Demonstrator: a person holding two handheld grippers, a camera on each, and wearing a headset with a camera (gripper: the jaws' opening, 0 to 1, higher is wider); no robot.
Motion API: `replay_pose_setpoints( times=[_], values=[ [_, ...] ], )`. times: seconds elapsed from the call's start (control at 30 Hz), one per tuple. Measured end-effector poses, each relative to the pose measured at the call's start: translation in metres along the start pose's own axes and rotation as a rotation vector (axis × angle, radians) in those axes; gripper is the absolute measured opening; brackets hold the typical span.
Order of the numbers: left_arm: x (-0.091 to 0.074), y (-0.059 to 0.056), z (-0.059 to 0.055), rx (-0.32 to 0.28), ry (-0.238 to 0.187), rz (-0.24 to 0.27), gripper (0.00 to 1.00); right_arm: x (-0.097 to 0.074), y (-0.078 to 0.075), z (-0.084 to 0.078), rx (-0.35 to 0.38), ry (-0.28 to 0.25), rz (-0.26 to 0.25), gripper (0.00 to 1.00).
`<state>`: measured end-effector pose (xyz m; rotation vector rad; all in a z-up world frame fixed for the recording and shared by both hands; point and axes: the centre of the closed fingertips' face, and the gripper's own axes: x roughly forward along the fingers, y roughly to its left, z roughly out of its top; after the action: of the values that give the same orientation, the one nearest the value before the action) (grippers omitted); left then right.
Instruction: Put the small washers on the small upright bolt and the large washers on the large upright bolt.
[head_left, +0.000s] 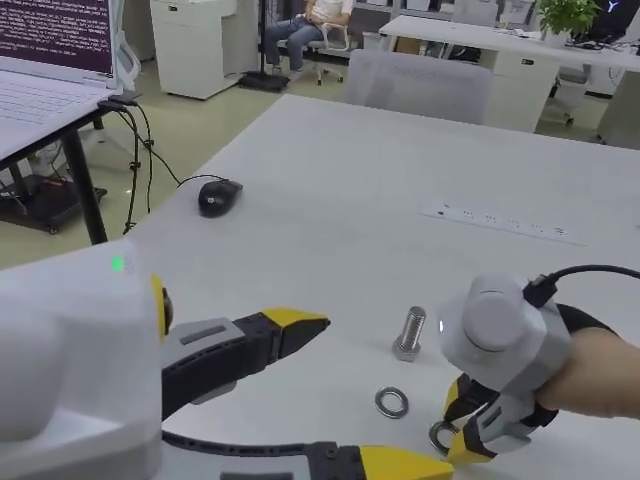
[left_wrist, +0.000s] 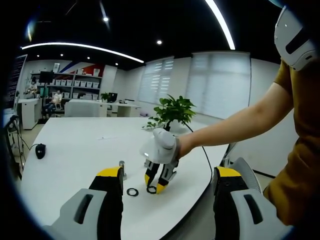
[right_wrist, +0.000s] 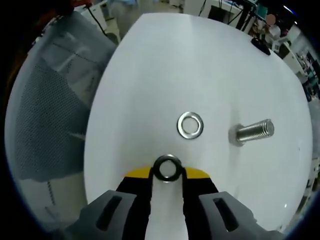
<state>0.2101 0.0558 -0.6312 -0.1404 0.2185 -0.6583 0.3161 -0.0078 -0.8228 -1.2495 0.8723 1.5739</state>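
Plainly, the right gripper (right_wrist: 167, 176) has its jaws clenched on a dark washer (right_wrist: 167, 162), which sits squarely between the two yellow tips, low over the white table (right_wrist: 150, 75). A second washer (right_wrist: 190, 125) lies flat just ahead of those tips, and the upright bolt (right_wrist: 250, 131) stands ahead and off to one side, apart from both washers. The left gripper (left_wrist: 169, 175) hangs with jaws spread wide and nothing between them. Lines on the laptop screen (head_left: 55, 30) are too small to read.
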Motion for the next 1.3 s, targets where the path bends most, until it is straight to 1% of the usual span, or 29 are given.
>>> replay_pose_setpoints(
  times=[0.1, 0.17, 0.23, 0.33, 0.53, 0.6, 0.8, 0.97, 1.07, 1.13, 1.3],
  values=[
    [0.0, 0.0, -0.001, 0.001, 0.005, -0.001, 0.73, 0.0, 0.0, 0.001, 0.014, -0.016, -0.001, 0.22],
    [0.001, 0.0, -0.001, 0.002, 0.006, -0.002, 0.73, 0.0, 0.0, 0.001, 0.009, -0.018, -0.004, 0.22],
    [0.001, 0.0, -0.001, 0.0, 0.008, -0.003, 0.73, 0.0, 0.003, 0.001, 0.011, -0.013, 0.01, 0.21],
    [0.0, 0.001, -0.001, 0.001, 0.007, -0.004, 0.73, -0.001, 0.003, 0.002, 0.003, -0.014, 0.006, 0.21],
    [0.0, 0.001, -0.002, 0.004, 0.011, -0.006, 0.73, -0.014, -0.001, 0.01, -0.006, -0.022, -0.002, 0.21],
    [0.0, 0.001, -0.003, 0.003, 0.012, -0.007, 0.73, -0.018, -0.005, 0.011, -0.012, -0.021, -0.014, 0.21],
    [0.0, 0.001, -0.002, 0.003, 0.009, -0.01, 0.73, -0.028, -0.015, 0.016, -0.018, -0.023, -0.03, 0.21],
    [0.0, 0.002, -0.003, 0.004, 0.011, -0.01, 0.73, -0.039, -0.029, 0.021, -0.015, -0.034, -0.053, 0.21],
    [0.001, 0.002, -0.003, 0.004, 0.01, -0.014, 0.73, -0.043, -0.035, 0.023, -0.02, -0.033, -0.063, 0.21],
    [0.002, 0.003, -0.004, 0.003, 0.017, -0.013, 0.73, -0.044, -0.039, 0.025, -0.026, -0.031, -0.071, 0.21],
    [0.003, 0.006, -0.005, 0.003, 0.016, -0.016, 0.73, -0.048, -0.047, 0.03, -0.026, -0.04, -0.086, 0.21]
  ],
)
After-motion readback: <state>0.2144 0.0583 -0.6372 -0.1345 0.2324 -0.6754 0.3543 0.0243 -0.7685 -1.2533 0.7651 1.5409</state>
